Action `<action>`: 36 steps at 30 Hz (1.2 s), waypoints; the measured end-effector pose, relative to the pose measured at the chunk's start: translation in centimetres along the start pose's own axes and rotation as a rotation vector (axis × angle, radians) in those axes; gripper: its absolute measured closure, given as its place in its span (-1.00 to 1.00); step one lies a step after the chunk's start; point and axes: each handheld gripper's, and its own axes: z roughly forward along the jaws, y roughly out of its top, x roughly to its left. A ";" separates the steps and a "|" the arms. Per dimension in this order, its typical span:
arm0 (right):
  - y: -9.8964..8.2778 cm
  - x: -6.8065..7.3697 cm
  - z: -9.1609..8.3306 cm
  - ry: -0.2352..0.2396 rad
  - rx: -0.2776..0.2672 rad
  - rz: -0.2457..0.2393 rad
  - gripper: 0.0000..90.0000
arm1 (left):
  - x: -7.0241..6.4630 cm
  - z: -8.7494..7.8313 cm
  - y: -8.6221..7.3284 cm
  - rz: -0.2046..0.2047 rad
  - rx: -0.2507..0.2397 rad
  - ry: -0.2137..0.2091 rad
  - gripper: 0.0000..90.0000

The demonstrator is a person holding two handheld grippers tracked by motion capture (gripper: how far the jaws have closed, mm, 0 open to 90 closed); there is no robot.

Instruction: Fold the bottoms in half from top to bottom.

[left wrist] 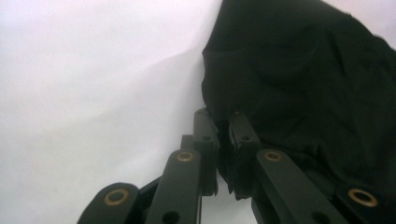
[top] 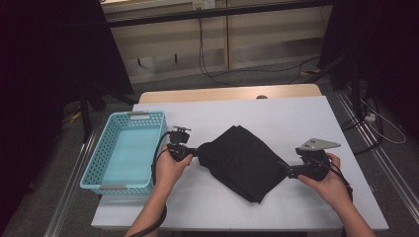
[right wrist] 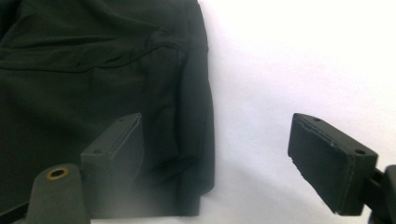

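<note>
A folded black cloth lies slantwise in the middle of the white table top. My left gripper is at the cloth's left corner. In the left gripper view its jaws stand nearly together, pinching the edge of the cloth, which rises a little off the table there. My right gripper is at the cloth's right edge, open. In the right gripper view one jaw lies over the cloth and the other over bare table, so the cloth's edge runs between them, untouched.
A light blue plastic basket with nothing in it stands at the table's left side, close to my left hand. Bare table shows to the right of the cloth and along the front edge. Cables lie on the floor beyond the table.
</note>
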 end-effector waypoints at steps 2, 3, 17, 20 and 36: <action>0.1 0.0 0.0 0.001 -0.004 0.001 -0.61 | 0.2 0.0 0.9 0.004 0.002 0.014 0.87; 0.1 0.1 0.0 0.001 -0.005 0.003 -0.61 | 0.3 0.0 1.3 0.005 0.006 0.021 0.87; 0.0 0.1 0.0 0.003 -0.008 0.006 -0.62 | 2.9 1.7 4.1 -0.060 0.014 0.045 0.87; 0.0 0.4 0.1 0.007 -0.008 0.004 -0.62 | 3.3 2.1 4.7 -0.069 -0.002 0.055 0.87; 1.4 5.0 4.0 0.011 0.023 -0.008 -0.62 | 3.8 1.8 4.7 -0.040 -0.067 0.150 -0.33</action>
